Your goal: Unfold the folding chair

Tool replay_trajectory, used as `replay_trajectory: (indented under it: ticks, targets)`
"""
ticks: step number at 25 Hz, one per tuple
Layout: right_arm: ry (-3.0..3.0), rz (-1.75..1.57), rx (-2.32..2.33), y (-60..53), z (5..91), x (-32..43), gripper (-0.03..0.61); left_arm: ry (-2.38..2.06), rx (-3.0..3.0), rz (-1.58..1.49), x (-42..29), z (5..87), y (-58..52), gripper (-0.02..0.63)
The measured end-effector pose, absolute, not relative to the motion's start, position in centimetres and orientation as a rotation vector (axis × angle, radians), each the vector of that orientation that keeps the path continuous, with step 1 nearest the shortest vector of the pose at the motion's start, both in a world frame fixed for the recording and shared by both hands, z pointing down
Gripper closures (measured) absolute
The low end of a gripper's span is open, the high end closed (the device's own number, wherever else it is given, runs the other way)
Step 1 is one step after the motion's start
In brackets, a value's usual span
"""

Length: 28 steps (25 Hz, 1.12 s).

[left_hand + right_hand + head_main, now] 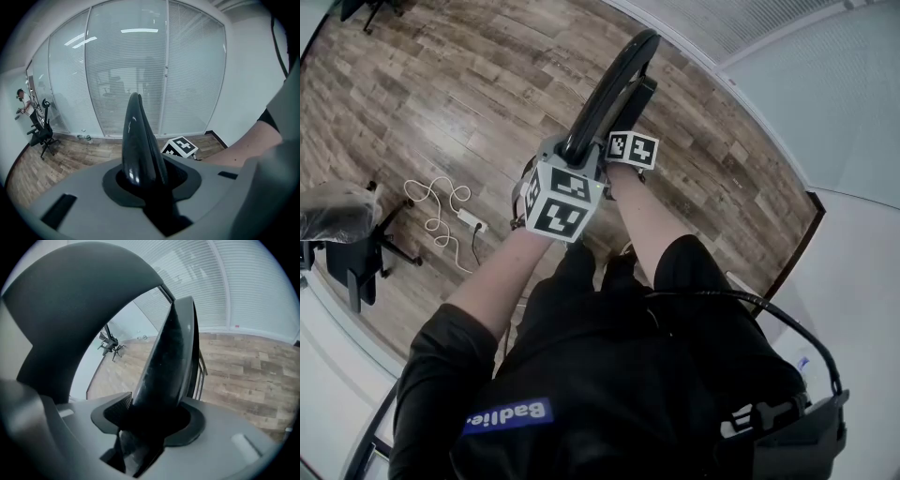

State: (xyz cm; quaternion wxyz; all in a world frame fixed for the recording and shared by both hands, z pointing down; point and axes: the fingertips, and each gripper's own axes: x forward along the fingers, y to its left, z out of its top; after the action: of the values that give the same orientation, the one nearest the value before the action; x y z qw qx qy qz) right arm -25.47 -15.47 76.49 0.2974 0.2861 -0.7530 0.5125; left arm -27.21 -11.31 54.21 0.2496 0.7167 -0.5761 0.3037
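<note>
The folding chair (614, 84) stands folded on the wooden floor in front of me, black and glossy, its curved top rail seen from above in the head view. My left gripper (575, 152) is shut on the chair's top edge, and in the left gripper view the black rail (138, 140) rises out from between its jaws (145, 183). Just to the right, my right gripper (623, 142) also holds the chair. In the right gripper view the black panel (171, 357) fills the gap of that gripper (150, 420), with the ribbed pad (117, 409) against it.
An office chair (342, 234) stands at the left, with a white power strip and cable (450, 216) on the floor beside it. A glass partition with blinds (825, 84) runs along the far side. Another office chair (43, 133) and a person (23, 101) are far off by the glass.
</note>
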Motion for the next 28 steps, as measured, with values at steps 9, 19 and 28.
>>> replay_trajectory:
  ticks: [9,19,28]
  targets:
    - [-2.056,1.443,0.737,-15.3,76.6,-20.5,0.391,-1.557,1.958,0.81,-26.2,54.5,-11.3,0.52]
    - [-2.077,1.663,0.756,-15.9,79.1,-10.8,0.437,-1.52,1.925,0.769,-24.7,56.5,-12.0,0.526]
    - [-2.103,1.837,0.738,-16.0,83.6,-1.6,0.433,-1.472,1.911,0.713,-23.0,59.2,-12.2,0.529]
